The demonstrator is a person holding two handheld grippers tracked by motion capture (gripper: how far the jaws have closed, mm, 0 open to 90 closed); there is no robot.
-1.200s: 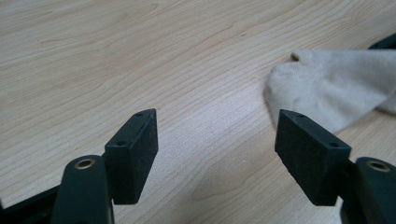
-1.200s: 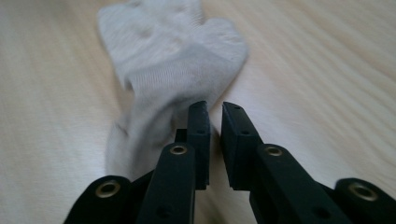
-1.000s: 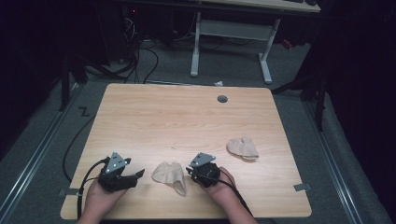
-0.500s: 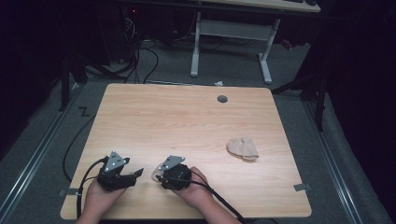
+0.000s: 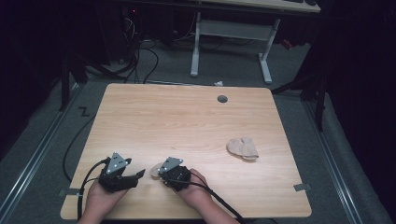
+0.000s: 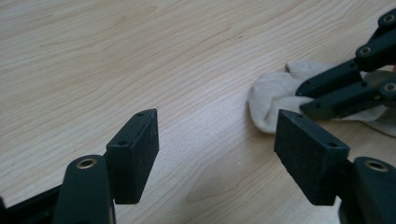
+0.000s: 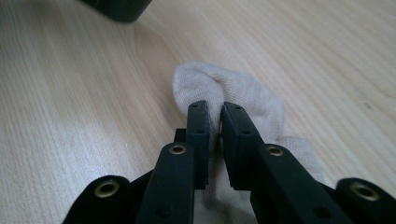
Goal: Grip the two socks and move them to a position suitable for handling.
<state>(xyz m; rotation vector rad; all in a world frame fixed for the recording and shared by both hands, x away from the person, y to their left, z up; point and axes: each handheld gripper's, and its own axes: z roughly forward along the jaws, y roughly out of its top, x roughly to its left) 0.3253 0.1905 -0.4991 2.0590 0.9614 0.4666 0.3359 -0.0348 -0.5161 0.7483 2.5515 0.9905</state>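
Light wood table (image 5: 187,121); two beige socks (image 5: 243,148) (image 6: 275,100) on it.

My matt black plastic right gripper (image 7: 214,122) pinches a soft beige ribbed knit cloth sock (image 7: 233,95) on the smooth light wood-grain table (image 5: 187,121).

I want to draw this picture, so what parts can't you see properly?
- Held sock: its lower part sits behind the right tool in the right gripper view.
- Other sock: too small in the high view to tell its shape.
- Left tool: its body is cut off by the bottom edge.
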